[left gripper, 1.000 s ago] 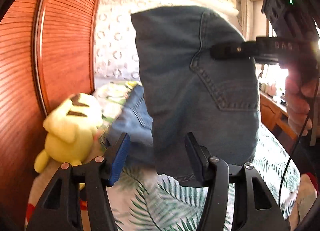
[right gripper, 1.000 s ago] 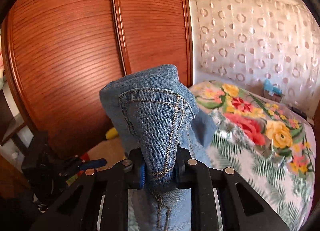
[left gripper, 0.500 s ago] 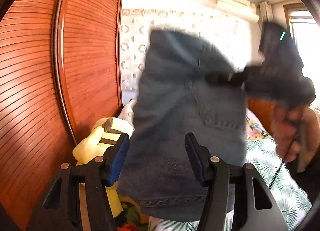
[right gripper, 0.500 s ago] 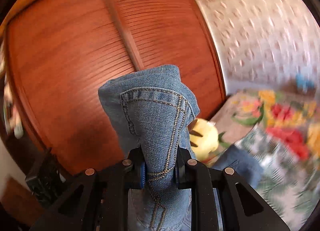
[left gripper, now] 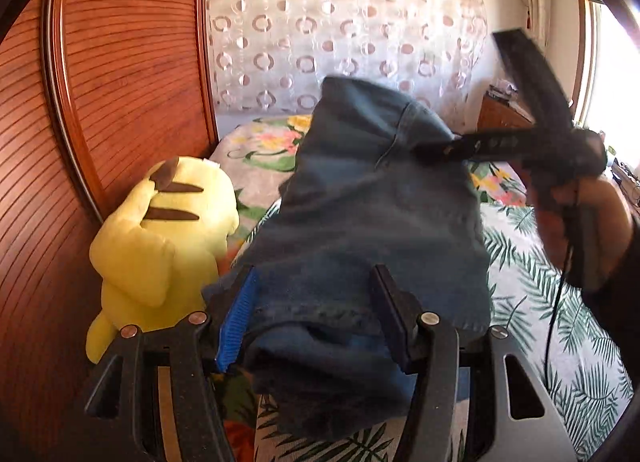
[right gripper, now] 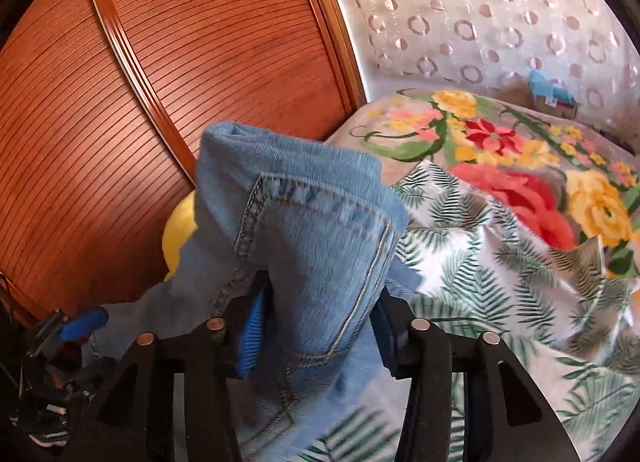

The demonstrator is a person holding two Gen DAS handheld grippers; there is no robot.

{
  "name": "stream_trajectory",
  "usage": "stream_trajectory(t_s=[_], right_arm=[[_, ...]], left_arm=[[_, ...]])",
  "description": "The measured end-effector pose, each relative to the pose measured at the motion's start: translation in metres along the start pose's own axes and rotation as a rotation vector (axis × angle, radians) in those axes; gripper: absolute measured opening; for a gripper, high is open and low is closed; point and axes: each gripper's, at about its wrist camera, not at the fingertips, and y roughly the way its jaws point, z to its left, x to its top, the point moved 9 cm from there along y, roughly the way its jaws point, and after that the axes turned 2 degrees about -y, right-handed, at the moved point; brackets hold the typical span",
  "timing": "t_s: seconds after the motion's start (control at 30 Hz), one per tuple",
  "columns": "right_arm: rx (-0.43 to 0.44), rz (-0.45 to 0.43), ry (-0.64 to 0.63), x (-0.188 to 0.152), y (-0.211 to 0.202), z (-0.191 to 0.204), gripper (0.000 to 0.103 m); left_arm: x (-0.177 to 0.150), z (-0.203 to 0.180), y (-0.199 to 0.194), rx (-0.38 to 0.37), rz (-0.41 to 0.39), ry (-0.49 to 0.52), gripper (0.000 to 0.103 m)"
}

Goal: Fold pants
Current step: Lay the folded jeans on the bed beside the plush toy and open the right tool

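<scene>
Right gripper [right gripper: 316, 326] jaws part open around a bunched fold of blue denim pants [right gripper: 304, 230], cloth filling the gap. Left gripper [left gripper: 312, 318] jaws spread wide, pants [left gripper: 372, 222] hanging between them, grip unclear. Beneath, bed [left gripper: 532, 286] with leaf-print sheet; yellow plush toy [left gripper: 160, 238] beside wooden wardrobe door [left gripper: 132, 70].
</scene>
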Motion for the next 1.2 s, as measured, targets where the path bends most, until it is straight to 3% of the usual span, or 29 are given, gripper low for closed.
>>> stream_trajectory(t_s=[0.13,0.33,0.5,0.7,0.9,1.07,1.13,1.2], right_arm=[[-0.155,-0.064,-0.05,0.012,-0.021,-0.009,0.055],[-0.232,-0.058,-0.085,-0.001,-0.014,-0.002,0.055],[-0.243,-0.135,-0.087,-0.001,-0.06,0.027,0.055],[-0.233,-0.213,-0.074,-0.06,-0.147,0.042,0.055],[-0.293,-0.257,-0.062,-0.115,-0.205,0.042,0.055],[-0.354,-0.294,-0.026,-0.156,-0.259,0.048,0.057],[-0.375,-0.31,-0.012,-0.173,-0.278,0.05,0.057],[-0.406,-0.325,0.005,-0.186,-0.295,0.052,0.058]], left_arm=[[-0.014,-0.004,0.008,0.005,0.027,-0.004,0.059],[-0.014,-0.011,-0.005,0.005,0.003,0.001,0.059],[-0.007,-0.025,-0.031,0.003,-0.048,0.032,0.059],[-0.001,-0.059,-0.068,-0.028,-0.112,0.063,0.059],[-0.007,-0.1,-0.092,-0.077,-0.137,0.099,0.061],[-0.014,-0.132,-0.112,-0.144,-0.149,0.114,0.069],[-0.016,-0.142,-0.119,-0.167,-0.157,0.115,0.081],[-0.017,-0.151,-0.127,-0.193,-0.167,0.117,0.083]])
